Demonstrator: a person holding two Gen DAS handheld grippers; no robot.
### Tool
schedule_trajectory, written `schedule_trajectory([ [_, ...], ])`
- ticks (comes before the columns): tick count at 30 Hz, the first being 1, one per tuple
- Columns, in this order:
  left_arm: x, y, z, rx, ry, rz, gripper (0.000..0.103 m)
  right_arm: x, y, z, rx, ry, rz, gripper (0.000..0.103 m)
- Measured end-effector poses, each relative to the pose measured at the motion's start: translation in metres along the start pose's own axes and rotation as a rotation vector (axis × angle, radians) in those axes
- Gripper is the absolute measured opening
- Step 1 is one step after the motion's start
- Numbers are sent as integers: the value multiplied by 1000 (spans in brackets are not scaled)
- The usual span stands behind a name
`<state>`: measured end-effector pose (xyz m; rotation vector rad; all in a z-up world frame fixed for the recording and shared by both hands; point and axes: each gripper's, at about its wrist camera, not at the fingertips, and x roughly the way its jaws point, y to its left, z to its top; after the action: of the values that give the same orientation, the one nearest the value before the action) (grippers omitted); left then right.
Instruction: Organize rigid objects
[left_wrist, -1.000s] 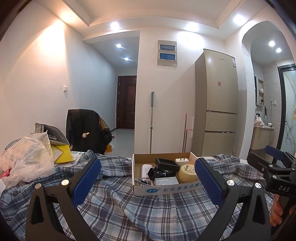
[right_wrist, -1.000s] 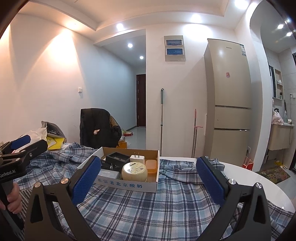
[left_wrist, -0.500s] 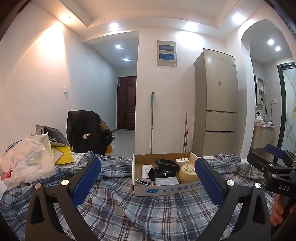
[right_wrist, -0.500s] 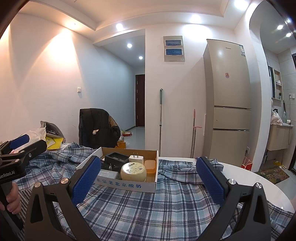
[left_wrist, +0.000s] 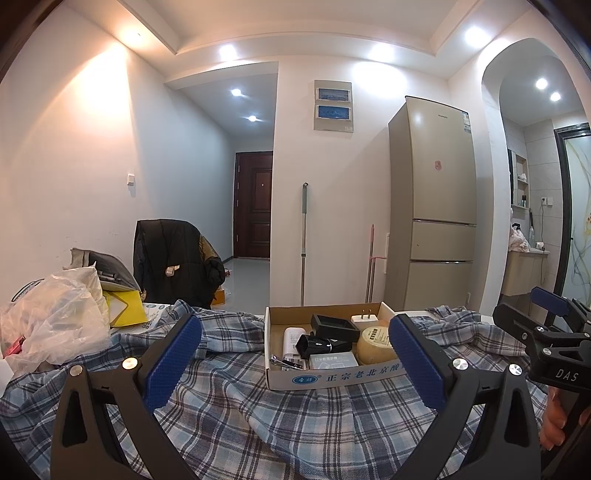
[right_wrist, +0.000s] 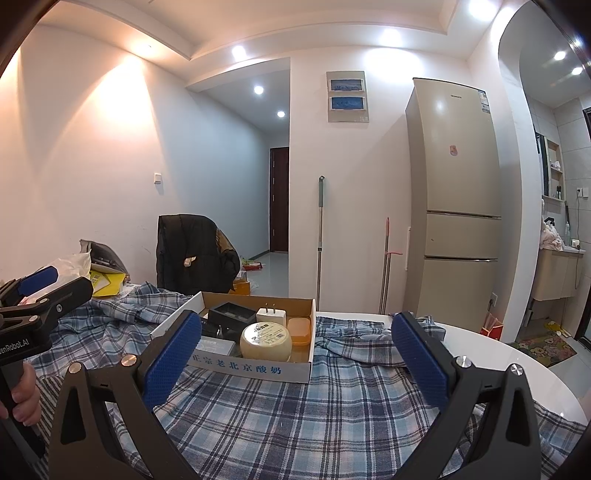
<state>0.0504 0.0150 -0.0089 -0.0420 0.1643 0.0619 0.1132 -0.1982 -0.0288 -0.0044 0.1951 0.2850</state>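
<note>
A shallow cardboard box (left_wrist: 332, 376) (right_wrist: 251, 365) with blue Chinese print sits on the plaid cloth. Inside it lie a round yellow tin (left_wrist: 373, 345) (right_wrist: 266, 341), a white plug adapter (left_wrist: 364, 319) (right_wrist: 271, 315), a black tray (left_wrist: 334, 326) (right_wrist: 231, 315), an orange case (right_wrist: 300, 326), a grey packet (left_wrist: 332, 360) and nail clippers (left_wrist: 286, 363). My left gripper (left_wrist: 293, 363) is open, held low in front of the box with nothing between its blue pads. My right gripper (right_wrist: 295, 363) is open too, just short of the box's front wall.
A blue plaid cloth (left_wrist: 229, 417) covers the round white table (right_wrist: 480, 350). A crumpled plastic bag (left_wrist: 55, 321) and yellow papers (left_wrist: 125, 306) lie at the left. A chair with a black jacket (left_wrist: 173, 247) stands behind. A fridge (left_wrist: 432, 206) and mop handles (left_wrist: 303, 243) stand by the wall.
Both views have shifted only slightly; the box and its contents stay put, and both grippers remain open.
</note>
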Motion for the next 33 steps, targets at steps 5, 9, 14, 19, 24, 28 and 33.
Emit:
schedule_trajectory([
  [5,0,0,0,0,0,0,103,0,0,0,1,0,0,103],
  [9,0,0,0,1,-1,0,103,0,0,0,1,2,0,103],
  [14,0,0,0,1,1,0,103,-1,0,0,1,2,-1,103],
  [19,-1,1,0,1,1,0,103,0,-1,0,4,4,0,103],
  [24,-1,1,0,2,1,1,103,0,-1,0,3,4,0,103],
  [28,0,0,0,2,6,-1,103,0,-2,0,4,4,1,103],
  [33,0,3,1,3,5,-1,103,1,-1,0,5,5,0,103],
])
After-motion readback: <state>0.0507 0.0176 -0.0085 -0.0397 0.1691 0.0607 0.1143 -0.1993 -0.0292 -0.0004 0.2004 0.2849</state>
